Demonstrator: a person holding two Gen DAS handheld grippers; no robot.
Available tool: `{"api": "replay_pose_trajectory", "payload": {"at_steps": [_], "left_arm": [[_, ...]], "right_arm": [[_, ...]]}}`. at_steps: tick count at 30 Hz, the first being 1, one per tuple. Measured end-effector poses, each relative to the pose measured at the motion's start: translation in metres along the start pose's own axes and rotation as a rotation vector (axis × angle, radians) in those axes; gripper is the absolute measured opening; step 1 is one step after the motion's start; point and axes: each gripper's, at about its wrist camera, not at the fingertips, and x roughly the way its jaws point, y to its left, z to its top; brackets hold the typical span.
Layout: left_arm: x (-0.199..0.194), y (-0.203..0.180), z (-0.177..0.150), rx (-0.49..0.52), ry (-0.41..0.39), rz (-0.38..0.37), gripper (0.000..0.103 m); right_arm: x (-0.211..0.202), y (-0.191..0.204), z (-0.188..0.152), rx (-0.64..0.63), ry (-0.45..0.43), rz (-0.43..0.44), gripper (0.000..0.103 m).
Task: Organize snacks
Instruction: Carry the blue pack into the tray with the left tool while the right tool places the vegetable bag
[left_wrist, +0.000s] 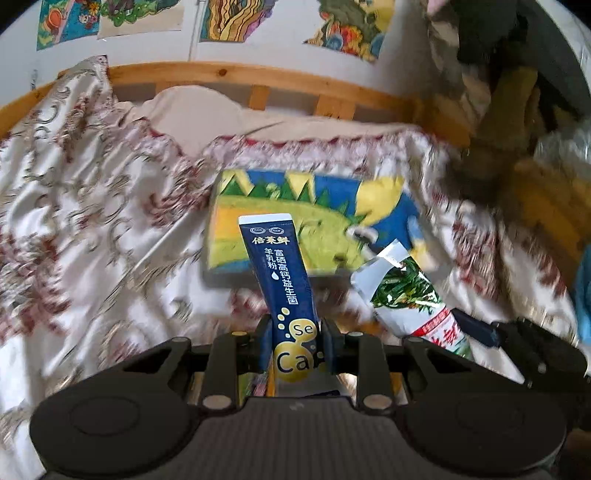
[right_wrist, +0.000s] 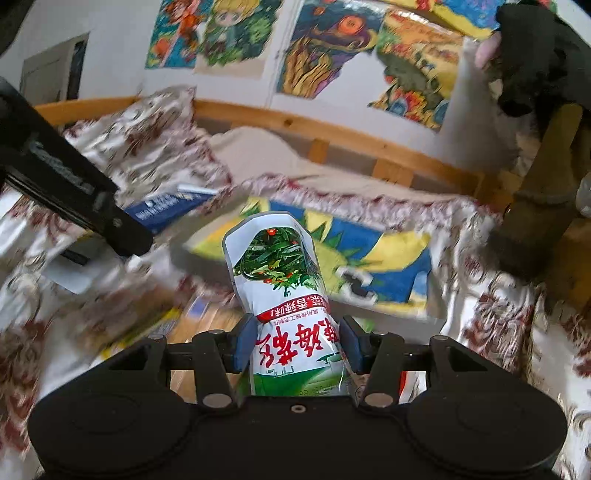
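Bedroom setting: white wall hung with colourful drawings (right_wrist: 334, 48), pine bed frame (left_wrist: 258, 79) below it, bed covered by a floral satin bedspread (left_wrist: 85, 206).

Item 1. Picture box (left_wrist: 295, 225), lid printed with a green dinosaur on blue and yellow; lies flat on the bedspread, mid-bed.

Item 2. Navy stick sachet (left_wrist: 284, 280), white Chinese lettering, gold "Se" and "Ca" circles. Clamped at its lower end in the left claw (left_wrist: 295, 339); stands nearly upright, leaning slightly left, raised in front of the picture box.

Item 3. White snack pouch (right_wrist: 284, 295), green leaf-and-chilli picture, red characters. Clamped around its lower middle in the right claw (right_wrist: 295, 343); upright, top edge crumpled, held above the bed, just right of the sachet.

Item 4. Loose packets under both claws, blurred; kinds cannot be told.
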Motion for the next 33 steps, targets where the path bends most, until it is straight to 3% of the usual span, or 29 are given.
{"api": "replay_pose_trajectory", "payload": {"at_steps": [6, 10, 14, 22, 25, 33], "left_arm": [[0.034, 0.009, 0.047, -0.032, -0.156, -0.031, 0.03], [0.071, 0.022, 0.071, -0.069, -0.178, -0.034, 0.03], [0.113, 0.036, 0.08, -0.123, -0.158, -0.046, 0.03], [0.164, 0.048, 0.078, -0.101, -0.098, -0.03, 0.03], [0.177, 0.05, 0.078, -0.088, -0.037, -0.044, 0.03], [0.2, 0.055, 0.071, -0.085, 0.044, -0.029, 0.031]], "right_arm": [[0.037, -0.016, 0.032, 0.026, -0.08, -0.056, 0.051], [0.073, -0.026, 0.047, -0.003, -0.1, -0.111, 0.052], [0.112, -0.035, 0.061, -0.01, -0.091, -0.141, 0.052], [0.173, -0.03, 0.056, -0.02, -0.004, -0.136, 0.052], [0.187, -0.024, 0.052, -0.098, 0.029, -0.141, 0.029], [0.199, -0.018, 0.04, -0.116, 0.067, -0.134, 0.036]]}}
